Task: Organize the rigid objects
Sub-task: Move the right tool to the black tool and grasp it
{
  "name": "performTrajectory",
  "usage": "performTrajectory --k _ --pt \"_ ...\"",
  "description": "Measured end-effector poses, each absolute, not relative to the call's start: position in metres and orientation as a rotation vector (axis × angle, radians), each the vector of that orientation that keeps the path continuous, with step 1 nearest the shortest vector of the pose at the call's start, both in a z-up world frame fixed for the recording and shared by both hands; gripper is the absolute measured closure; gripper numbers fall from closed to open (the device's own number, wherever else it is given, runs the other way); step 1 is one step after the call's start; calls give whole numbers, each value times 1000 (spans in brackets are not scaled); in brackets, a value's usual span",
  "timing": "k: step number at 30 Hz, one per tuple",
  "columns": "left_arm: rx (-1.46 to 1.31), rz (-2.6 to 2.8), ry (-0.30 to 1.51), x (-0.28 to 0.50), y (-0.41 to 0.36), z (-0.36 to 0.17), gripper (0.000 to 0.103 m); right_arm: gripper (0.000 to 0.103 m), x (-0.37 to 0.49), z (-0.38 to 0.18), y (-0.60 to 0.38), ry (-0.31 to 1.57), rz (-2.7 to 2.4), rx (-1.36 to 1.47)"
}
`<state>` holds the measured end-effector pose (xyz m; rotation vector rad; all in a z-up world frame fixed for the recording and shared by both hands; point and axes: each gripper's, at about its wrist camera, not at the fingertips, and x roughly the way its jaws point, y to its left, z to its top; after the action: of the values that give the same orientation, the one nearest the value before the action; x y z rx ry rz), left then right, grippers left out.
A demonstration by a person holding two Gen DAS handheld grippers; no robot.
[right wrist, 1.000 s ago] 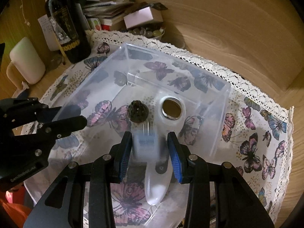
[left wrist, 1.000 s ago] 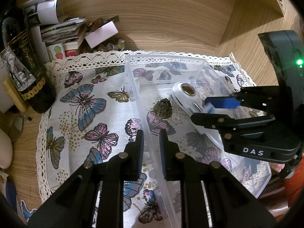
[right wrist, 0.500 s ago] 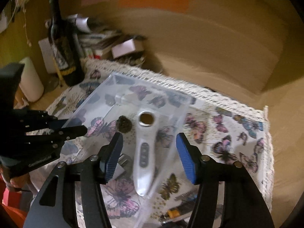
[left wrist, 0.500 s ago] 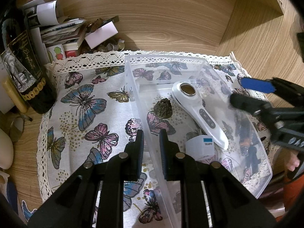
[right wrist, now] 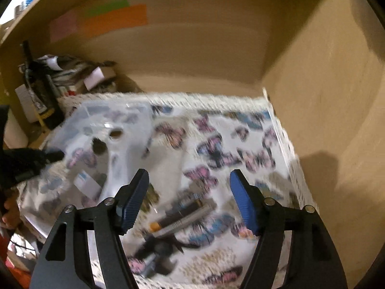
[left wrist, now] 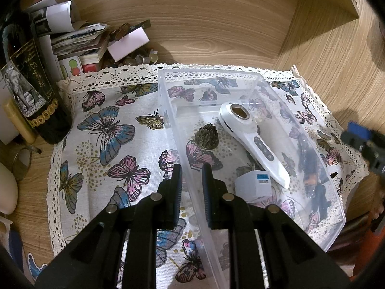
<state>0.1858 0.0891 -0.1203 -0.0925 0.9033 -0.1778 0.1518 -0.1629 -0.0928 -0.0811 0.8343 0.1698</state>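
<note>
A clear plastic bin [left wrist: 168, 110] stands on a butterfly cloth. In it lie a white handheld device [left wrist: 250, 134], a dark cone-shaped ornament [left wrist: 207, 136] and a white plug adapter [left wrist: 255, 185]. My left gripper [left wrist: 191, 180] is shut on the bin's near left wall. My right gripper [right wrist: 189, 192] is open and empty, out to the right of the bin, above a dark pen-like tube [right wrist: 180, 214] and a black object [right wrist: 158, 248] on the cloth. The right wrist view is blurred. The right gripper shows at the right edge of the left wrist view [left wrist: 361, 139].
A dark wine bottle [left wrist: 28, 89] stands at the left, with stacked papers and boxes [left wrist: 81, 43] behind it. Wooden walls close the back and right of the alcove [left wrist: 324, 48]. A white mug [left wrist: 6, 187] sits at far left.
My right gripper let go of the white plug adapter in the bin, opened wide and swung out to the right. My left gripper kept its hold on the bin wall.
</note>
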Motion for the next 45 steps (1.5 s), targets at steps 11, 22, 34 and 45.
performTrajectory --k 11,22,34,45 --pt "-89 -172 908 185 89 -122 87 39 127 -142 -164 970 199 -38" --pt "-87 -171 908 183 88 -123 87 58 113 -157 -163 1029 236 32" --pt "-86 -171 908 183 88 -123 87 80 104 -157 -153 1010 252 -14" --pt "-88 -171 908 182 88 -123 87 80 114 -121 -163 884 198 -7"
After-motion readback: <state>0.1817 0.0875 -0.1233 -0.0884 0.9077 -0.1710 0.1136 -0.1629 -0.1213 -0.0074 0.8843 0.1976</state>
